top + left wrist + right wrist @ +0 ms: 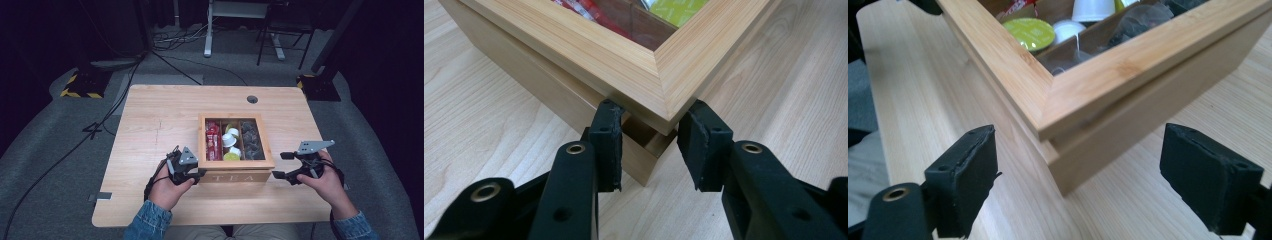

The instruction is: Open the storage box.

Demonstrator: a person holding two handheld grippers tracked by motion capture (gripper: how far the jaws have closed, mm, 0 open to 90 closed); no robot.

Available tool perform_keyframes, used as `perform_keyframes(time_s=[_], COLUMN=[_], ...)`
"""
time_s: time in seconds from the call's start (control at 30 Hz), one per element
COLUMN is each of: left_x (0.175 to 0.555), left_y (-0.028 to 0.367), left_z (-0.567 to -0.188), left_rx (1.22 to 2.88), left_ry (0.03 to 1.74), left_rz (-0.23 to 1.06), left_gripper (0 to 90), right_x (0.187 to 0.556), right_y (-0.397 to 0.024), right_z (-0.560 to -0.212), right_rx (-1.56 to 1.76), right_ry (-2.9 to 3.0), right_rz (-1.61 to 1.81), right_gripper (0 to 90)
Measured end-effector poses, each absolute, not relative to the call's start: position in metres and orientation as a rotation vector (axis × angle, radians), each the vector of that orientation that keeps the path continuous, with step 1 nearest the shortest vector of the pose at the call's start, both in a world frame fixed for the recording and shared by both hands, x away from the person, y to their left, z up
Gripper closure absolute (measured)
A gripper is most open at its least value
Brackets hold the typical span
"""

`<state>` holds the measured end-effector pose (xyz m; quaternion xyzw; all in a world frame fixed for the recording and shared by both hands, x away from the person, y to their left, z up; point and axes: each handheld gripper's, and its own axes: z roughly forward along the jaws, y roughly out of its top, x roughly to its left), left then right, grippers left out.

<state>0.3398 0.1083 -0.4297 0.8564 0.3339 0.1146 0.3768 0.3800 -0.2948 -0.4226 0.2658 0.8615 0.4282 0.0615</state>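
On the tabletop the wooden tea box has its near corners at both grippers: the left gripper has narrow fingers around the lid corner without pressing, and the right gripper has wide fingers with free room beside each edge.

You sit at a light wooden table on grey carpet. Beyond its far edge, cables trail past white desk legs into darkness.
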Motion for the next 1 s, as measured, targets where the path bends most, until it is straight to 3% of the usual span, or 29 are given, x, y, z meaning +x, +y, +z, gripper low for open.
perform_keyframes(time_s=[0.33,0.8,1.0], left_x=[0.34,0.34,0.338], left_y=[0.106,0.101,0.099], left_z=[-0.432,-0.437,-0.438], left_rx=[2.171,2.113,2.09], left_ry=[0.866,0.892,0.886], left_rz=[0.303,0.342,0.397], left_gripper=[55.7,44.8,45.1], right_x=[0.382,0.382,0.38], right_y=[-0.274,-0.27,-0.268], right_z=[-0.444,-0.446,-0.444], right_rx=[0.853,0.776,0.757], right_ry=[2.487,2.456,2.434], right_rz=[1.322,1.335,1.349], right_gripper=[17.9,19.9,23.2])
